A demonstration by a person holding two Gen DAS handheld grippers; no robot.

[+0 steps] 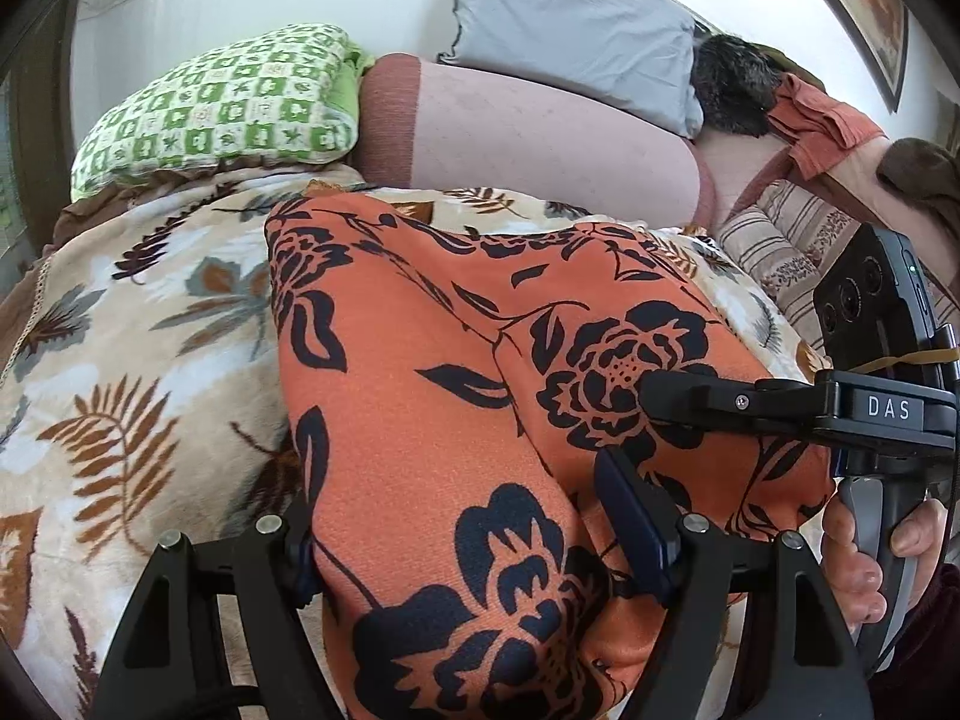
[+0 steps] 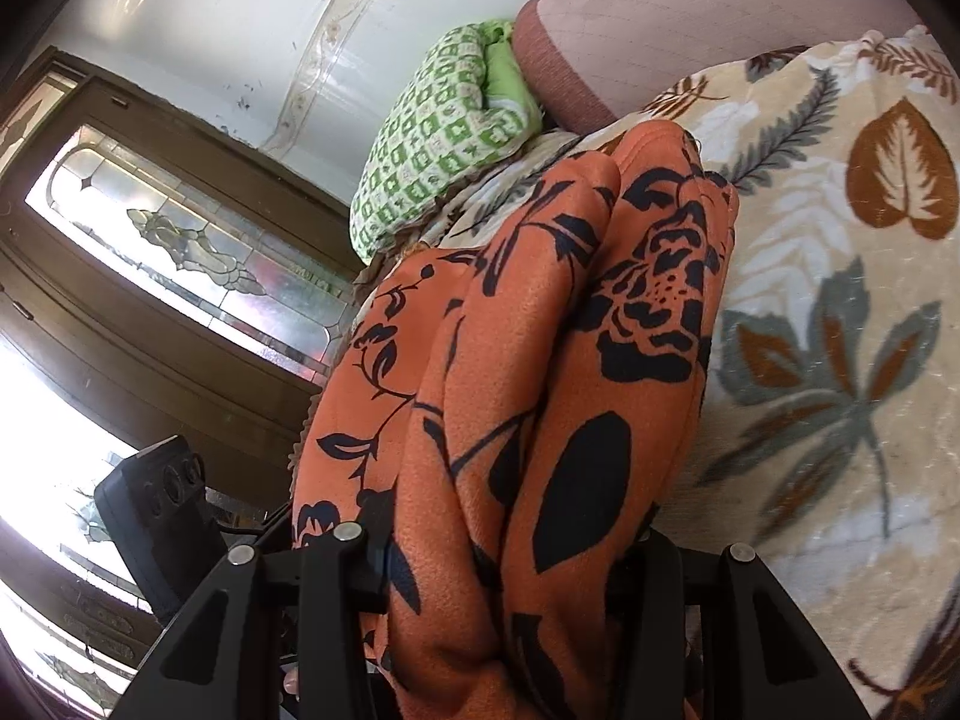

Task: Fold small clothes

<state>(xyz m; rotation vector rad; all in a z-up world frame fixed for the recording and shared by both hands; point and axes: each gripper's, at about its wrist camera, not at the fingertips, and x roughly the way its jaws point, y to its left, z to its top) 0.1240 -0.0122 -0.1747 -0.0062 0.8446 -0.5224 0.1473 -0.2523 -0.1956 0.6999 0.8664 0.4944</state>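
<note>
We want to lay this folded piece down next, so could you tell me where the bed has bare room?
The leaf-print blanket is bare between the orange floral garment and the green checked pillow, and again on the garment's other side in the right wrist view. It is crowded at the headboard, where the grey pillow, orange cloth and striped cushion pile up.

We hold the orange floral garment (image 2: 540, 396) bunched between the fingers of the right gripper (image 2: 498, 546), the pads pressing on thick folds of cloth. The garment runs from the jaws up toward the green checked pillow (image 2: 432, 138) and lies on the leaf-print blanket (image 2: 840, 312), which fills the right side. Beside the pillow stands a pinkish padded headboard (image 2: 690, 6). At lower left the left gripper's black body (image 2: 156, 516) shows before a wooden door with leaded glass (image 2: 180, 252).
</note>
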